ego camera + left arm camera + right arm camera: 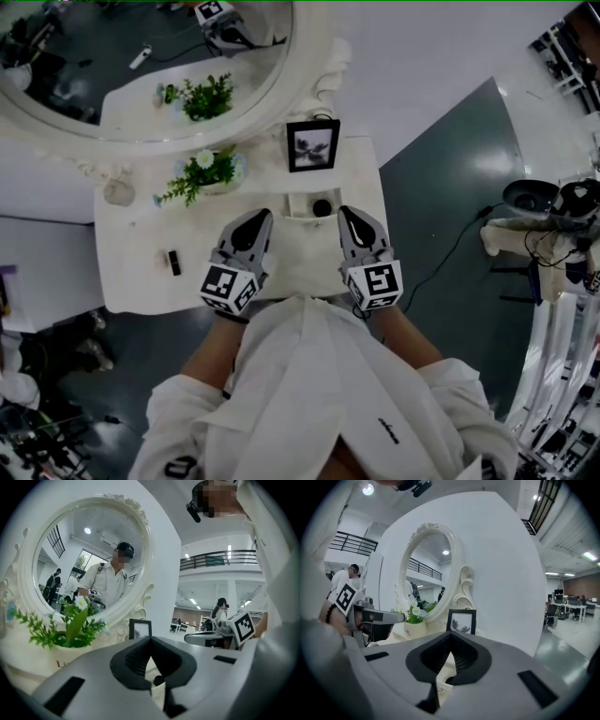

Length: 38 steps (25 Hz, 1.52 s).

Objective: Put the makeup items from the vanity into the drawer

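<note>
**Operator:** Head view first. How am I standing?

**Observer:** You are holding the left gripper and the right gripper side by side over the front of the tabletop, both aiming toward the mirror. You are probably keeping them this far back to stay clear of the plant and the frame.

**Operator:** And the makeup?

**Observer:** A small dark stick is lying on the tabletop to the left of the left gripper, well apart from it. A dark round thing is sitting in a shallow recess between the two gripper tips. The cream panel between the grippers may be the drawer pulled out, but I cannot tell.

**Operator:** Left gripper view?

**Observer:** Its jaws are meeting tip to tip and carrying nothing. They are pointing almost level at the frame and the plant.

**Operator:** Right gripper view?

**Observer:** The same: its jaws are pressing together at the tips, empty, and facing the frame. With both grippers empty, I judge you are between pickups, and the stick is waiting for the left gripper.
</note>
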Tool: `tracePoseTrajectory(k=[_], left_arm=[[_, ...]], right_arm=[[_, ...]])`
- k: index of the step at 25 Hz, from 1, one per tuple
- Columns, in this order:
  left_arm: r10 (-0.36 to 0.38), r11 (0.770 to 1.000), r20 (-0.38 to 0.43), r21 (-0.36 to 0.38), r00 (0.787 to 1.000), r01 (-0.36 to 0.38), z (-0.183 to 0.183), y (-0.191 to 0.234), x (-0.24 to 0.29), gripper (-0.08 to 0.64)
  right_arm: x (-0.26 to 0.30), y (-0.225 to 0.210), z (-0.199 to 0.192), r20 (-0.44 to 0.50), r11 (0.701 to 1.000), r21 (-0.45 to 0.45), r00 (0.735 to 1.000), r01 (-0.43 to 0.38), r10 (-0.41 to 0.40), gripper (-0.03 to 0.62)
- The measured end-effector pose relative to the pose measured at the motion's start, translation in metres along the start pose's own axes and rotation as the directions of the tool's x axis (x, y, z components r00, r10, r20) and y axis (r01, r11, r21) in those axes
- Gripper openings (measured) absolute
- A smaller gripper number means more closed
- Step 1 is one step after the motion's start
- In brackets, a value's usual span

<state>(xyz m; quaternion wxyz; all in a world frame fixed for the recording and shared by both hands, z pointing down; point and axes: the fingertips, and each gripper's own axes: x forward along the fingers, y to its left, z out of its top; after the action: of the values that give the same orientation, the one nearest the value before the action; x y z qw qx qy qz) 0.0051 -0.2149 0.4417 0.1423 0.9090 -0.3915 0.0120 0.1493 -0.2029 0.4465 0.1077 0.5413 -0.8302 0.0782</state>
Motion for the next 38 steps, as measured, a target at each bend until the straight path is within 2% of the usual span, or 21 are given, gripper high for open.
tracePoseTrajectory(k=[6, 12, 20, 24, 38], left_arm=[[0.073, 0.996, 0.063, 0.054, 0.995, -0.076, 0.035, 0.019, -0.041, 0.025], [0.152, 0.981, 0.129, 0.102, 0.98, -0.165, 0.064, 0.034, -0.074, 0.026], [0.22, 0.963, 0.161, 0.121, 0.962, -0.24, 0.07, 0.05, -0.099, 0.026], [0.227, 0.964, 0.16, 0.106, 0.961, -0.245, 0.07, 0.051, -0.102, 0.026], [0.186, 0.973, 0.172, 0.102, 0.967, -0.205, 0.073, 0.042, -0.09, 0.026]], right_arm=[[-0.027, -0.003, 0.032, 0.073, 1.0, 0.005, 0.997, 0.022, -0.022, 0.017], [-0.044, -0.011, 0.054, 0.122, 0.999, 0.008, 0.991, 0.053, -0.054, 0.018], [-0.058, -0.029, 0.067, 0.164, 0.994, 0.033, 0.981, 0.102, -0.106, 0.017], [-0.065, -0.036, 0.069, 0.163, 0.99, 0.037, 0.976, 0.137, -0.141, 0.017], [-0.072, -0.04, 0.069, 0.159, 0.987, 0.038, 0.974, 0.159, -0.163, 0.017]])
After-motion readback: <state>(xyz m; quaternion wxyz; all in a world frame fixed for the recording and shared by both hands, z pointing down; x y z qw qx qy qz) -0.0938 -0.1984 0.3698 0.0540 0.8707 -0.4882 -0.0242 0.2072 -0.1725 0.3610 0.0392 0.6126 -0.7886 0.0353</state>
